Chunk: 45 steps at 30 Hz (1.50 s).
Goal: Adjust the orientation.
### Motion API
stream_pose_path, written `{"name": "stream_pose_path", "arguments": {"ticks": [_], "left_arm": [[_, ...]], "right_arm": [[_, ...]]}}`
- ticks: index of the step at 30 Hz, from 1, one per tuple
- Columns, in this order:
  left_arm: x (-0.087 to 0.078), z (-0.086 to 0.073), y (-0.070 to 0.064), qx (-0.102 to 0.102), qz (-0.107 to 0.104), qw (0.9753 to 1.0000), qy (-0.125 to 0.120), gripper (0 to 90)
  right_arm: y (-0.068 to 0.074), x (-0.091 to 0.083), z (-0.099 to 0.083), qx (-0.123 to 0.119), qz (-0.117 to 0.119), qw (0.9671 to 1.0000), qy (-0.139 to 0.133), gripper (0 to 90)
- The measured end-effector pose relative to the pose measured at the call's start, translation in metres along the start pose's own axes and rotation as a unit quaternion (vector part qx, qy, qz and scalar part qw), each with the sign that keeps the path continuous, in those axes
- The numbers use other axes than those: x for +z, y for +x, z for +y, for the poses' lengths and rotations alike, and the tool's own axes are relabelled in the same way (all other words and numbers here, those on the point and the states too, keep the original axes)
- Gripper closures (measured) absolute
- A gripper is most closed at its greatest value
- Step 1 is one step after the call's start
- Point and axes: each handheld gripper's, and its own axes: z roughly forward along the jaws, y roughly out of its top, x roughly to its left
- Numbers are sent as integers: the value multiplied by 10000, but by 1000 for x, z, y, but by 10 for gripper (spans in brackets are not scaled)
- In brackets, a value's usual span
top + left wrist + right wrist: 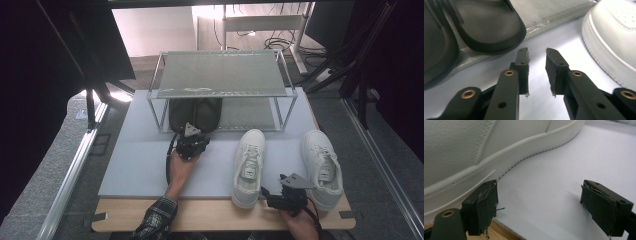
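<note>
Sandals (195, 114), black, are lying side by side on the lower shelf of the metal rack (220, 90). Left gripper (192, 141) is hovering just before them, jaws narrowly parted around nothing. Right gripper (280, 196) is gaping wide beside the left white sneaker (248, 167), perhaps brushing its sole.

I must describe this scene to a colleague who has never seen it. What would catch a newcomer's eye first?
First, the pair of white leather sneakers lying side by side on the pale grey mat. Behind them stands a two-level metal mesh shoe rack, with dark slide sandals on its lower level. The open left gripper is before the sandals; the open right gripper is beside one sneaker's heel.
</note>
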Motion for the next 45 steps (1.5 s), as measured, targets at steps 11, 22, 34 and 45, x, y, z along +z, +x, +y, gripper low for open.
{"name": "stream_pose_path", "arguments": {"ticks": [11, 22, 34, 45], "left_arm": [[-15, -12, -4, 9, 0, 10000, 28, 585], [-30, -20, -7, 25, 14, 10000, 56, 475], [-46, -26, -13, 107, -9, 9999, 112, 286], [-68, -40, -16, 54, 45, 9999, 104, 144]], "right_arm": [[0, 0, 0, 2, 0, 10000, 1, 148], [0, 0, 0, 2, -1, 10000, 1, 148], [0, 0, 0, 0, -2, 10000, 2, 148], [0, 0, 0, 2, -2, 10000, 2, 148]]}}
